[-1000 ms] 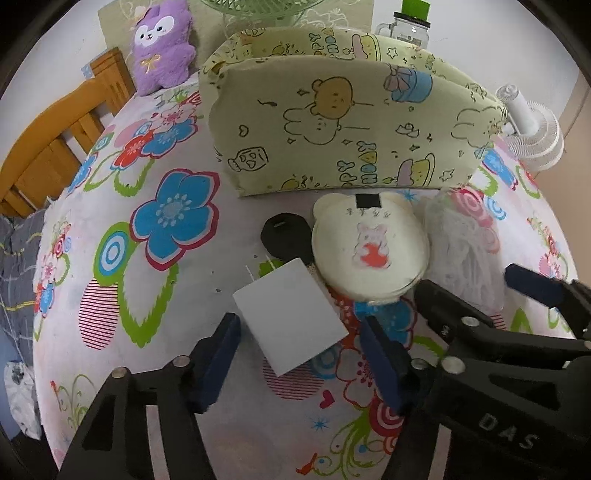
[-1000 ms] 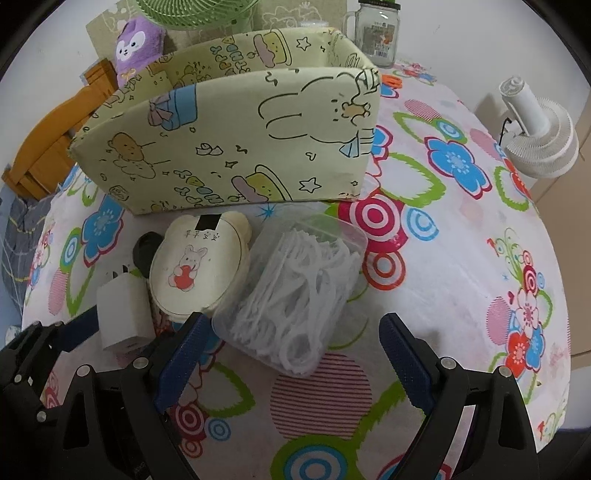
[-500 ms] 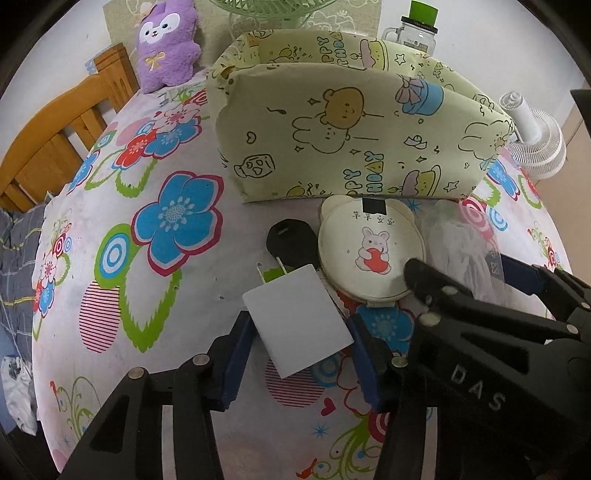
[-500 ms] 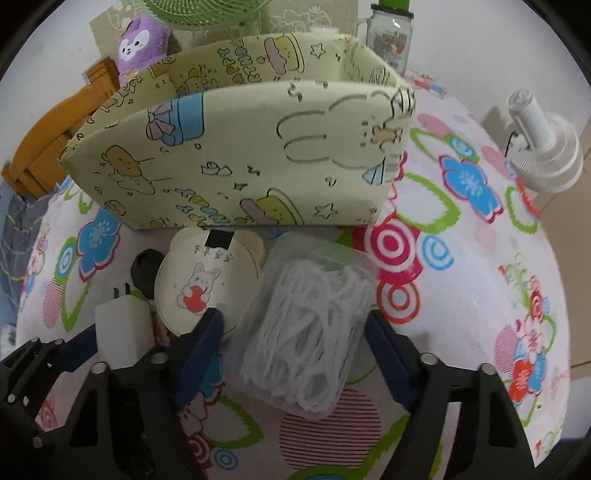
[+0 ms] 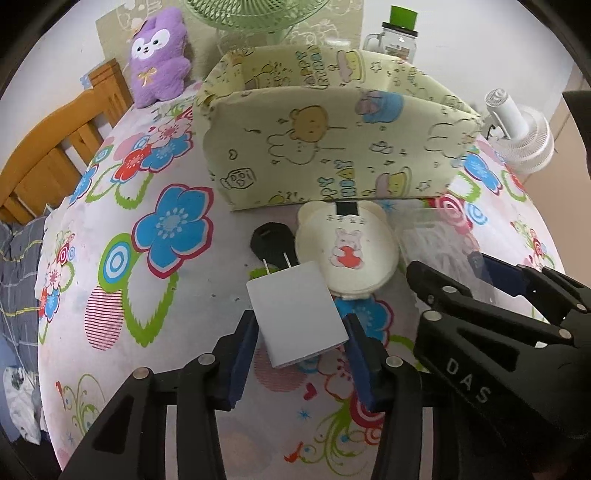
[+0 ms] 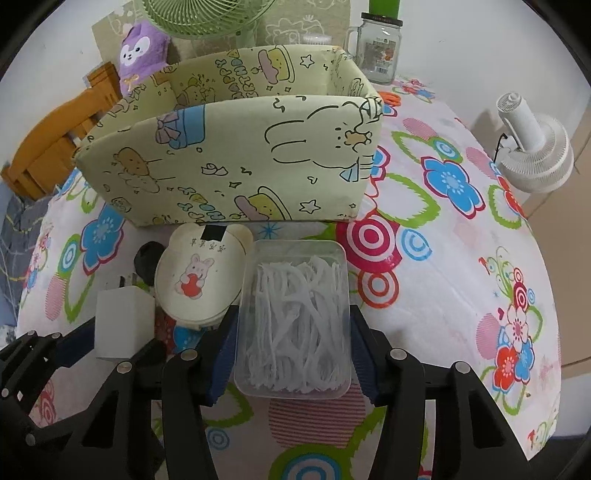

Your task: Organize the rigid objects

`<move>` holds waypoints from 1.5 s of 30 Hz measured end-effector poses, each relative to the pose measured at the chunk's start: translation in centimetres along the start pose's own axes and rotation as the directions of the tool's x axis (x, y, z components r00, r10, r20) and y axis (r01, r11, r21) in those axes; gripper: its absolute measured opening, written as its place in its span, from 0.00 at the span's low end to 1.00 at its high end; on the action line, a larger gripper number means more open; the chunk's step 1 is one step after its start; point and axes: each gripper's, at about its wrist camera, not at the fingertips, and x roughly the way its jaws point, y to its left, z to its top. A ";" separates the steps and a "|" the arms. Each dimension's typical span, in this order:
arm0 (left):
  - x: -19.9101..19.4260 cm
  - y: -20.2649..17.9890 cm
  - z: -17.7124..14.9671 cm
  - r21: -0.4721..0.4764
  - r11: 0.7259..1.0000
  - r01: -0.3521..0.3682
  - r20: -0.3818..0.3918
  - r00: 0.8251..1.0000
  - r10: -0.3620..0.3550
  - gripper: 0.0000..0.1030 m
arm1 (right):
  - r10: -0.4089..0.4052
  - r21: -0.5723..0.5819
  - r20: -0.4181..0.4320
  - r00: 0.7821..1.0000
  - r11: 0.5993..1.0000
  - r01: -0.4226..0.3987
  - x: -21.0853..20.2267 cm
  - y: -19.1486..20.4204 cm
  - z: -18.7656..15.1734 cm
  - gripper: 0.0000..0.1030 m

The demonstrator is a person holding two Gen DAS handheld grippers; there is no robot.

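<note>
A white plug adapter (image 5: 297, 312) lies on the floral tablecloth, between the pads of my left gripper (image 5: 300, 352), which has closed in on its sides. My right gripper (image 6: 293, 354) has its pads against both sides of a clear box of floss picks (image 6: 295, 317). A cream bear-shaped case (image 5: 347, 254) lies between the two, with a black round object (image 5: 269, 240) beside it. The yellow cartoon fabric bin (image 6: 236, 162) stands just behind them, open at the top. The adapter also shows in the right wrist view (image 6: 123, 325).
A purple plush (image 5: 159, 55), a green fan (image 6: 199, 18) and a glass jar (image 6: 380, 51) stand behind the bin. A white desk fan (image 6: 532, 147) is at the right. A wooden chair back (image 5: 48, 155) stands at the left table edge.
Both grippers moved forward and closed in: the left around the white adapter, the right around the floss pick box. The objects have not been lifted.
</note>
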 end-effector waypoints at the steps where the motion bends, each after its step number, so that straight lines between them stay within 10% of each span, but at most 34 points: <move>1: -0.2 -0.2 -0.1 0.003 1.000 0.001 0.004 1.000 -0.001 0.46 | 0.000 0.000 0.004 1.000 1.000 0.000 -0.3 0.1 -0.1 0.56; 45: -4.1 -2.0 0.7 0.025 0.999 -0.028 0.048 0.999 0.027 0.38 | 0.031 0.033 0.043 0.999 0.999 -0.032 -5.0 -0.1 0.3 0.57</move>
